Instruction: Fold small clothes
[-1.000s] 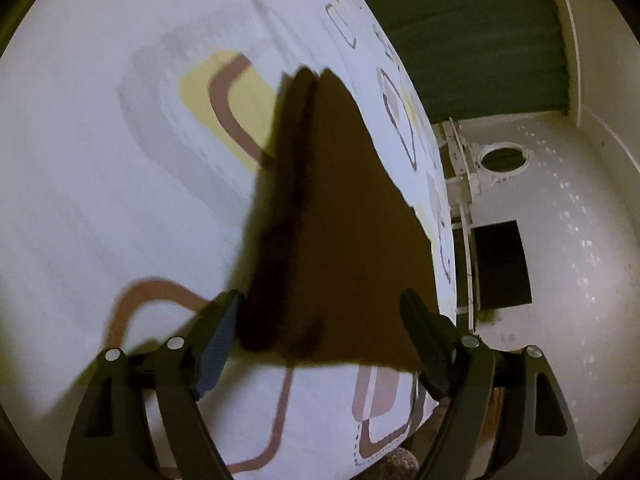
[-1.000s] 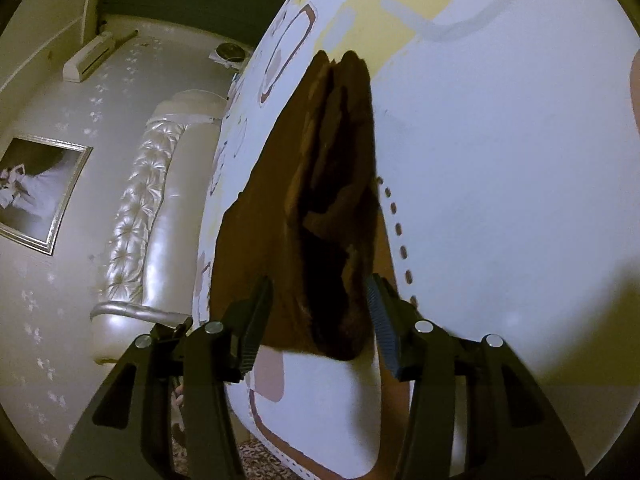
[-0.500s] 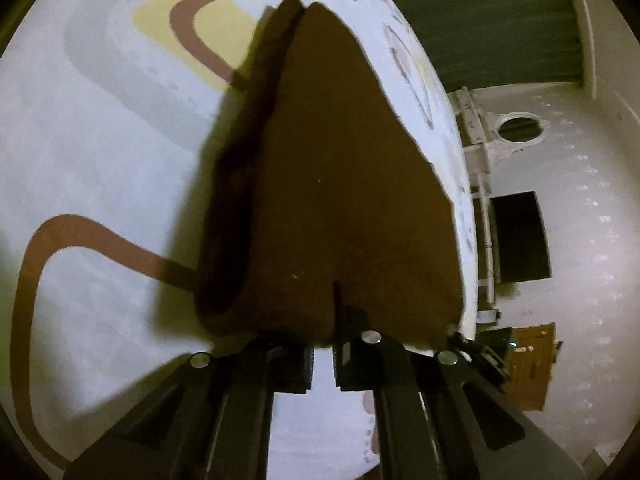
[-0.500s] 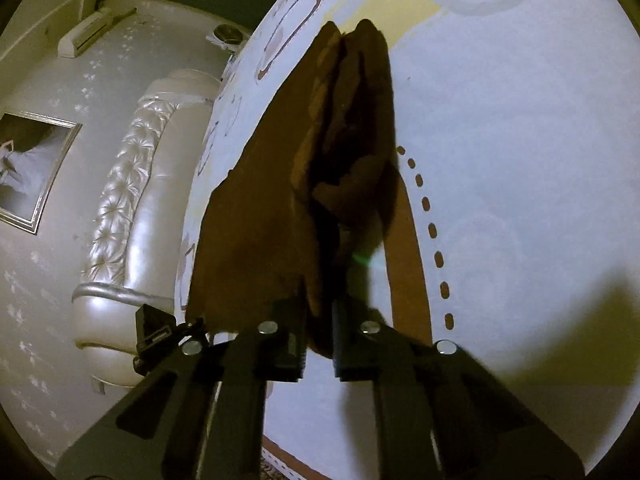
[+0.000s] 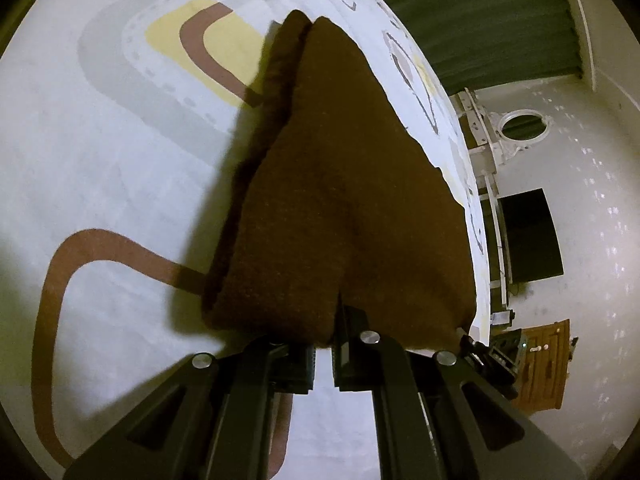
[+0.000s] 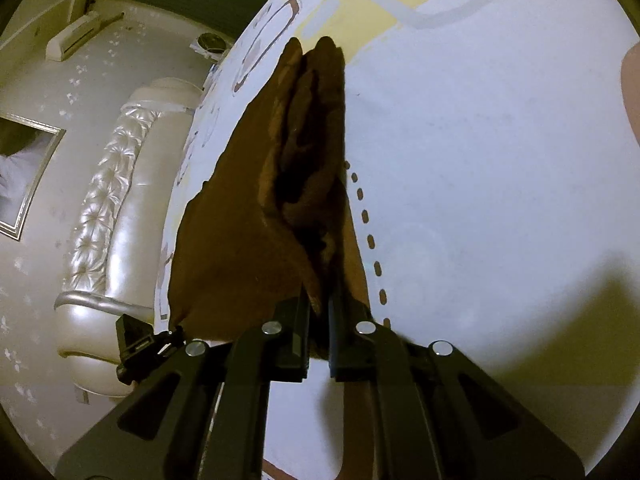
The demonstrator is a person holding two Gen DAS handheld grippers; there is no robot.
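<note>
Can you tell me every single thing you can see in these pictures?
Brown fuzzy cloth: one, brown, lying folded on the bedsheet, near edge pinched by both grippers.
White patterned bedsheet: one, white with yellow, grey and brown shapes, under the cloth.
Padded headboard: one, shiny cream, left in the right wrist view.
Framed picture: one, silver frame, on the wall.
Green curtain: one, dark green, far end.
Left gripper: one, black, jaws shut on the cloth.
Right gripper: one, black, jaws shut on the cloth.

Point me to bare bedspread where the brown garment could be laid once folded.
Free: the wide white patch right of the brown garment, past the dotted line; also left of it, between the brown loop and yellow patch. Crowded: the near edge, where left gripper and right gripper pinch it.
</note>
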